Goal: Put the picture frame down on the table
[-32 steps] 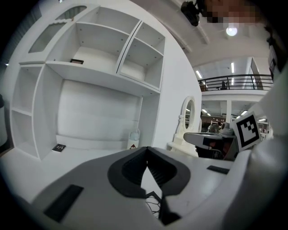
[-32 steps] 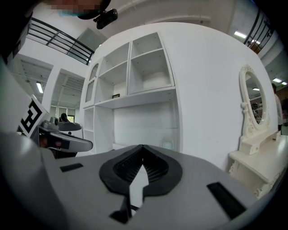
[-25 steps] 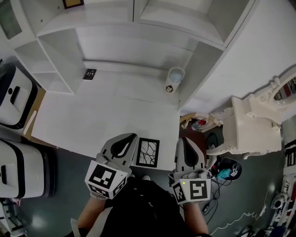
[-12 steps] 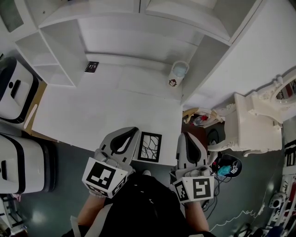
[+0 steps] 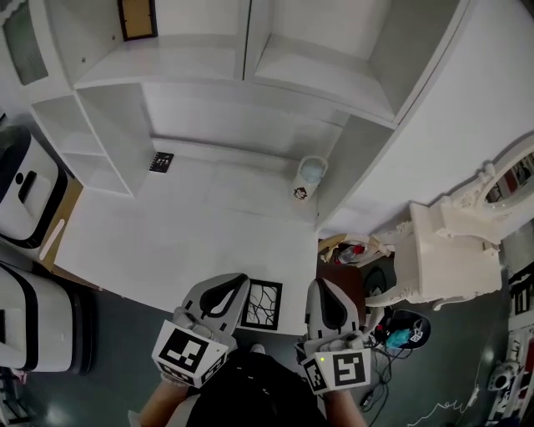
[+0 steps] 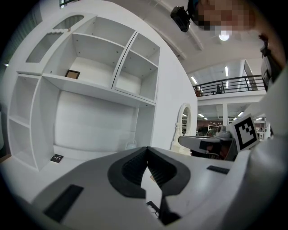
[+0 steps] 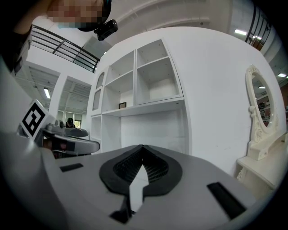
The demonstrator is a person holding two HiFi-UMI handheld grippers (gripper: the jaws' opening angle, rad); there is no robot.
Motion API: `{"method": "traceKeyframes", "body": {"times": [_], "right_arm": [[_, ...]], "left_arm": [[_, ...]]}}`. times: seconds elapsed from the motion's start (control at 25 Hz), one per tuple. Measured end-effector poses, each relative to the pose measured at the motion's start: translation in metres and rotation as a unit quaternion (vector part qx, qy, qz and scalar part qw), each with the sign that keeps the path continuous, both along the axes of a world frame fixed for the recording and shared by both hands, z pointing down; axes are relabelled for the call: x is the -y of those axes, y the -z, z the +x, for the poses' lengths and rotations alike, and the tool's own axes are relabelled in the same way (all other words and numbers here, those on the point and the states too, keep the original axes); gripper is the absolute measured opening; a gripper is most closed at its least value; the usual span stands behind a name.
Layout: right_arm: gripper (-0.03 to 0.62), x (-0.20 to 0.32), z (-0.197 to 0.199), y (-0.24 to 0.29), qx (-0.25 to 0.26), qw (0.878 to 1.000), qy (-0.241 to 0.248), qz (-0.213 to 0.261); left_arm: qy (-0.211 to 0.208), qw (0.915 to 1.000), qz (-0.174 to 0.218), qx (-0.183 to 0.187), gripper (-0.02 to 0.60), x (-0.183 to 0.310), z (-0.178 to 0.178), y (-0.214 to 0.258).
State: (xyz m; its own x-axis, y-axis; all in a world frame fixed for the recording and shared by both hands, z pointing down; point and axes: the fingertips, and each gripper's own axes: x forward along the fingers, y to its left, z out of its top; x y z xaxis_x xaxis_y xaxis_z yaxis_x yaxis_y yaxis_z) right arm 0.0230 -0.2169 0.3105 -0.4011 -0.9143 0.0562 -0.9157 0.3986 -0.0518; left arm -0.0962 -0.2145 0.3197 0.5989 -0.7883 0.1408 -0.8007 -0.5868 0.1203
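I look down on a white worktop (image 5: 175,233) that stands in front of a white shelf unit (image 5: 242,67), in a room with a dark floor.

Nearest to me are the two grippers, side by side over the near edge of the worktop. The left gripper (image 5: 235,283) has its jaws together at the tips, and in the left gripper view there is nothing between them. The right gripper (image 5: 320,283) also has its jaws together and is empty; it hangs by the near right corner of the worktop.

The picture frame (image 5: 263,305) lies flat at the near edge of the worktop, between the two grippers. It has a black border and a pattern of black lines on white. Its left side is just beside the left gripper, and neither gripper holds it. The right gripper is a little apart from its right side.

Farther back, well apart from the frame, a pale cup (image 5: 310,173) stands near the right wall of the shelf unit. A small black card (image 5: 161,161) lies at the back left. High on the shelf stands a dark framed thing (image 5: 137,17).
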Motion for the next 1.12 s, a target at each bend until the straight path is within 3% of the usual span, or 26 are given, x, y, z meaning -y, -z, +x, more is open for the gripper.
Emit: {"method": "traceKeyframes", "body": {"times": [1.12], "right_arm": [[0.002,0.004,-0.0104,0.005,-0.01,1.0,0.019,0.003]], "left_arm": [[-0.01,0.9999,0.001,0.002,0.002,0.0008,0.0044,0.0039]]}}
